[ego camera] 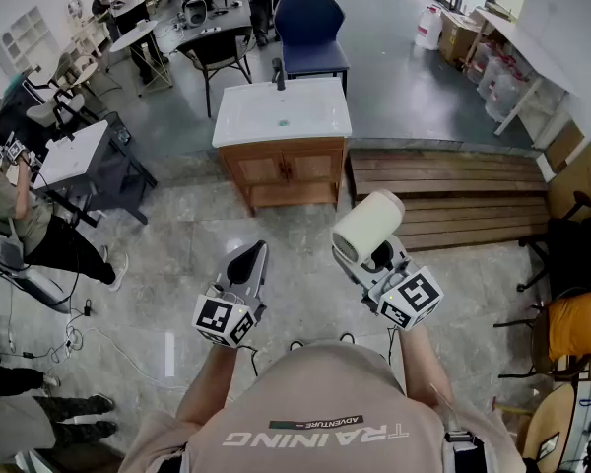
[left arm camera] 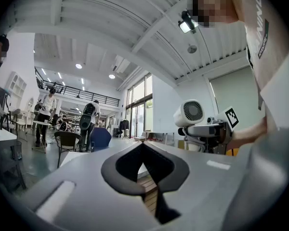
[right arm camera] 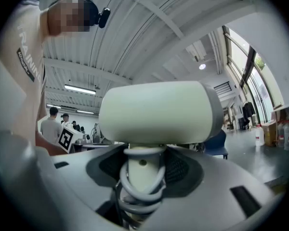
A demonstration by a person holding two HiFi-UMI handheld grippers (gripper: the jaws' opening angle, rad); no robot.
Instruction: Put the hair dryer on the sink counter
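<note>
**Head view.** The floor (ego camera: 177, 225) is grey, polished and stone-patterned. The sink counter (ego camera: 238, 121), a white top on a wooden cabinet, stands ahead of the person and well apart from both grippers. A dark faucet (ego camera: 278, 72) rises at its rear edge. A blue chair (ego camera: 310, 28) stands behind the counter. A low wooden platform (ego camera: 453, 190) of slats lies just to the counter's right. Tables (ego camera: 79, 156) and seated people fill the left side, and boxes (ego camera: 458, 33) line the upper right wall.

The left gripper (ego camera: 248, 259) is held over the floor with its jaws together and nothing in them. The right gripper (ego camera: 374, 254) is clamped on the hair dryer (ego camera: 367, 227), which is held in the air over the floor, short of the counter.

**Left gripper view.** The jaw tips meet and nothing is gripped; the wooden slats show through the gap lower down. The room has a white beamed ceiling (left arm camera: 111, 28) with round lamps and tall windows (left arm camera: 139, 107). The hair dryer (left arm camera: 191, 112) shows at the right, grille facing the camera.

**Right gripper view.** The jaws stand wide, closed on the handle of the hair dryer (right arm camera: 159, 112). Its coiled cord (right arm camera: 142, 189) is wrapped round the handle between the jaws. The pale barrel lies crosswise above them.
</note>
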